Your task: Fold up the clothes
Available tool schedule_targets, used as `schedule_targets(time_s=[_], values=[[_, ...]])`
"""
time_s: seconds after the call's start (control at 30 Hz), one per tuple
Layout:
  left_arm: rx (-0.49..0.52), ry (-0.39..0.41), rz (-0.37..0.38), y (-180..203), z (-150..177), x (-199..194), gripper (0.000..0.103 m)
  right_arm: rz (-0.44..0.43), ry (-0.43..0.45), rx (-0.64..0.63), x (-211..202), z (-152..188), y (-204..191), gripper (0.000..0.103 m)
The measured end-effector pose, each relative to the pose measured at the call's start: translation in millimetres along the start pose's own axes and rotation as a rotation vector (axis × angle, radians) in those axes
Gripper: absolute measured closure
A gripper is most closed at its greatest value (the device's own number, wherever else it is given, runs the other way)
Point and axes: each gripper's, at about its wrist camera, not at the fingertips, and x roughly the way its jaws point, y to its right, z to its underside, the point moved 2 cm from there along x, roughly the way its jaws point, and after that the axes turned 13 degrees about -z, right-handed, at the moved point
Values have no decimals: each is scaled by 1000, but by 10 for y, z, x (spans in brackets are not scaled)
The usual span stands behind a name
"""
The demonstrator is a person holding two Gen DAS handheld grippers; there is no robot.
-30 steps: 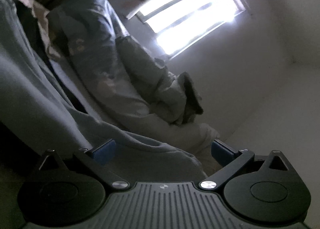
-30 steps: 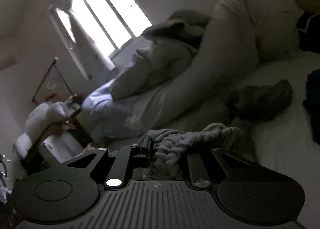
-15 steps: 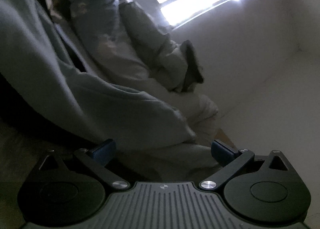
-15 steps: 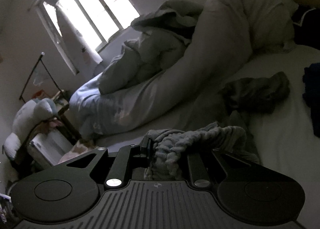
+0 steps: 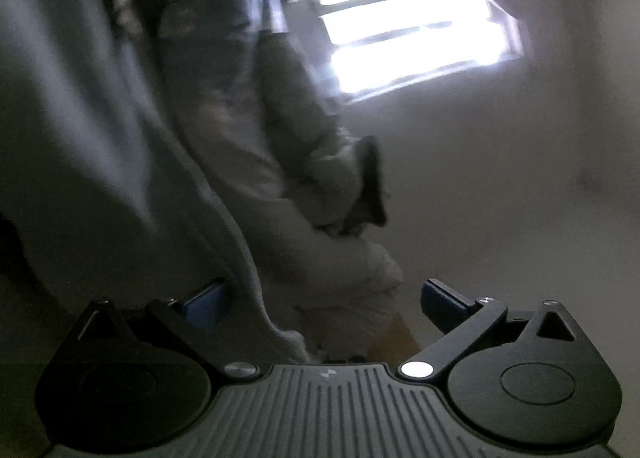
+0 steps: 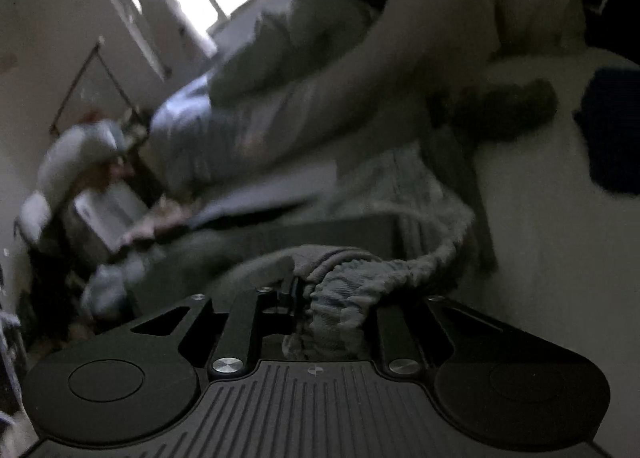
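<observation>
Two grippers are seen, each from its own wrist camera. Nearest the right camera, the right gripper (image 6: 334, 298) is closed narrowly on a bunched, ribbed edge of the grey garment (image 6: 352, 282); its fingers have just been easing slightly apart, yet the cloth is still pinched between them. Compared with a second ago, more of the garment is spread beyond the fingers, trailing out over the white bed (image 6: 540, 258), and the view is blurred. In the left view, the left gripper (image 5: 324, 300) is held with its blue fingers (image 5: 206, 304) wide apart; a hanging fold of the same grey cloth (image 5: 120, 138) falls past the inner side of the left finger, and whether it is touched cannot be told. A second ago that cloth lay across the whole gap between the fingers; now only its edge is left there. Farther off, a dark crumpled garment (image 6: 504, 110) and a dark blue item (image 6: 612, 130) lie on the bed, behind them a heaped pale duvet (image 6: 360, 70). Beyond, a bright barred window (image 5: 416, 26) is set in a plain wall (image 5: 500, 178).
</observation>
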Motion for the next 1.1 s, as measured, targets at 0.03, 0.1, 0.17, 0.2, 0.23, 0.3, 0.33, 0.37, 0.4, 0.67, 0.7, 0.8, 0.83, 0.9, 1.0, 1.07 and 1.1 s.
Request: schedule_targets(time_s=[0.03,0.1,0.17,0.2,0.23,0.3,0.33,0.37,0.4,0.67,0.7,0.8,0.83,0.9,1.0,1.07,1.1], values=[[23,3,26,67,-20,-23,1,-4,-14,-8,-31,73,-13,82],[49,6,67,172,-48,-29,0,-19,-45,-34,-78,196,-61,81],[87,10,60,248,-53,-7,0,-40,-73,-70,-88,270,-120,81],[111,11,40,271,-44,11,0,-46,-79,-84,-79,298,-134,81],[138,8,17,291,-20,21,0,-50,-80,-95,-63,321,-136,81],[203,-2,-40,318,69,10,0,-54,-72,-103,-26,348,-106,81],[240,-6,-75,320,134,-13,0,-59,-67,-103,-15,354,-84,81],[272,-15,-110,318,198,-31,0,-67,-64,-101,-10,358,-63,81],[299,-33,-142,305,268,-52,0,-75,-63,-98,-10,362,-43,81],[336,-89,-398,52,699,-286,0,-113,-78,-122,-5,410,-18,81],[325,-87,-423,27,711,-300,0,-112,-89,-133,-2,424,-28,81],[310,-102,-474,-4,720,-300,0,-109,-108,-164,-13,440,-57,81],[308,-108,-487,-9,719,-293,0,-113,-115,-168,-24,439,-58,81],[295,-136,-513,-43,714,-248,0,-120,-130,-176,-49,445,-56,81],[268,-180,-512,-105,703,-141,0,-121,-157,-183,-72,472,-30,81],[237,-189,-473,-111,690,-75,0,-118,-171,-187,-71,500,-15,81],[207,-185,-441,-106,666,-55,2,-116,-179,-198,-73,508,-23,81]])
